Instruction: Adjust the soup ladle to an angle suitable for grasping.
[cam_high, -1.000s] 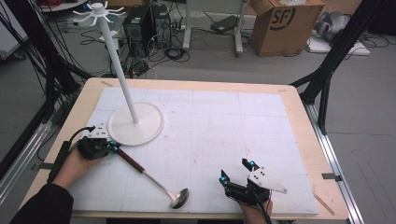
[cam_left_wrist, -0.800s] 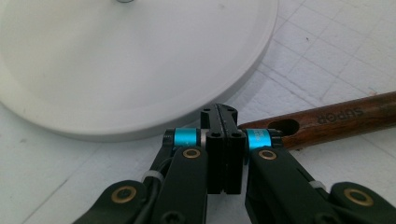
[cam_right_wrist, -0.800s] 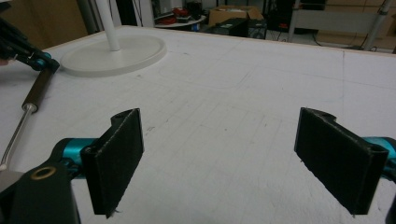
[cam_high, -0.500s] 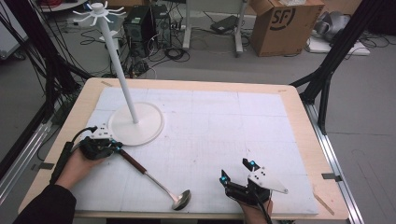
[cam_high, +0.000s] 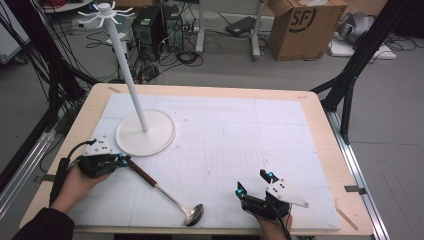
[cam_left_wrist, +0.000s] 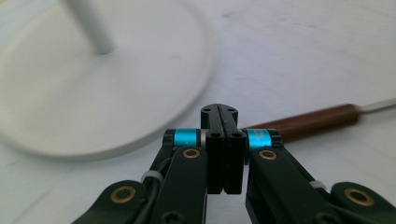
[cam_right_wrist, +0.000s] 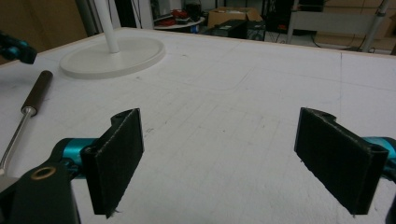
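Note:
A ladle (cam_high: 165, 192) with a brown wooden handle (cam_high: 142, 174) and a steel bowl (cam_high: 193, 214) lies on the white mat at front left. My left gripper (cam_high: 122, 160) sits at the handle's upper end with its jaws pressed together. In the left gripper view the shut tips (cam_left_wrist: 219, 112) hold nothing, and the handle (cam_left_wrist: 308, 122) lies just behind them to the right. My right gripper (cam_high: 253, 182) rests near the front edge, open and empty (cam_right_wrist: 229, 158). The ladle handle (cam_right_wrist: 36, 95) lies far to its left.
A white stand with a round base (cam_high: 145, 132) and a tall pole (cam_high: 125, 65) topped by hooks stands at back left, close behind the left gripper (cam_right_wrist: 14, 49). The base (cam_left_wrist: 93, 79) is just beyond the left jaws. Cardboard box (cam_high: 300, 25) and cables lie on the floor.
My left gripper has shifted slightly right and toward me, up to the handle's end. The ladle and the right gripper have barely moved.

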